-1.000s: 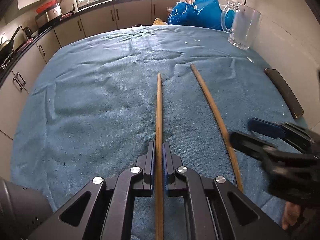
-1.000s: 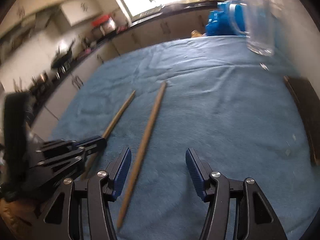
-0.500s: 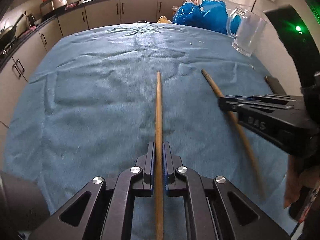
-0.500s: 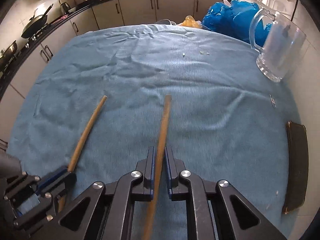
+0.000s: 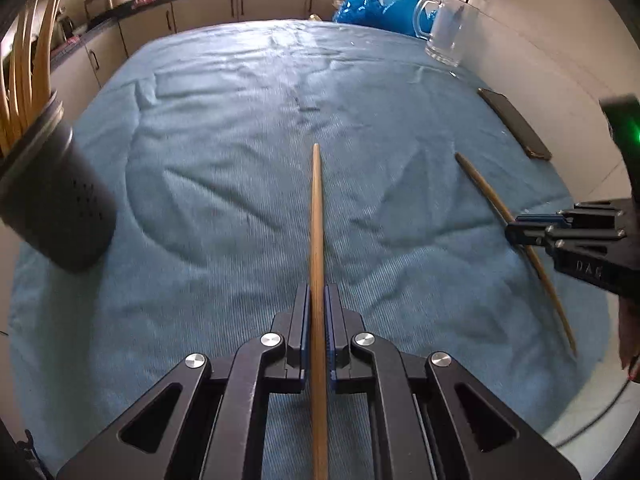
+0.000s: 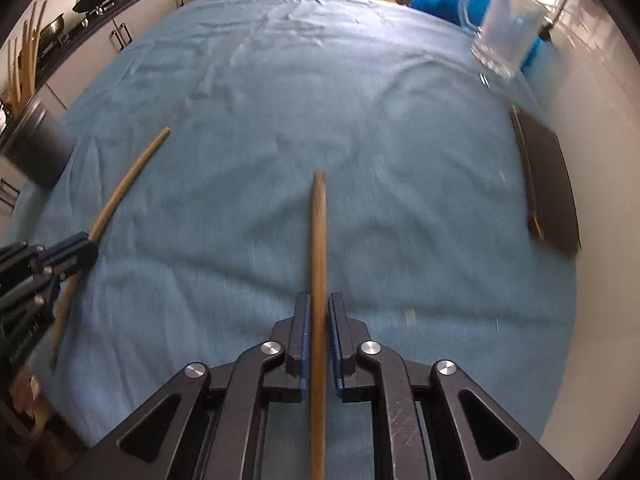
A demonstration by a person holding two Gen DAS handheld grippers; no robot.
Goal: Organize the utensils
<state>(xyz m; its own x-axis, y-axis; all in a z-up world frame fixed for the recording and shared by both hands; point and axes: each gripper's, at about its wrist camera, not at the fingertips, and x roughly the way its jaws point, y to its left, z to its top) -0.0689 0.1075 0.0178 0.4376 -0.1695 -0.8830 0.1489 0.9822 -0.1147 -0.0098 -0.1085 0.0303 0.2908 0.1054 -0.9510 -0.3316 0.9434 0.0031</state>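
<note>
Left gripper [image 5: 317, 312] fingers clamp one wooden chopstick [image 5: 316, 216]; right gripper [image 6: 319, 320] clamps second chopstick [image 6: 319, 236] — both above blue-towelled tabletop [image 5: 224, 128]. We judge sticks light, stiff, slippery; grip near butt end. Dark holder [image 5: 56, 200] — far left.

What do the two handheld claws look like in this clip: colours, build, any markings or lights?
Both are matte black, with angular linkage arms carrying triangular cutouts and round silver pivot screws. The left claw and right claw have blue ribbed pads. In the left view, the right unit's side shows faint embossed lettering and a green light.
</note>
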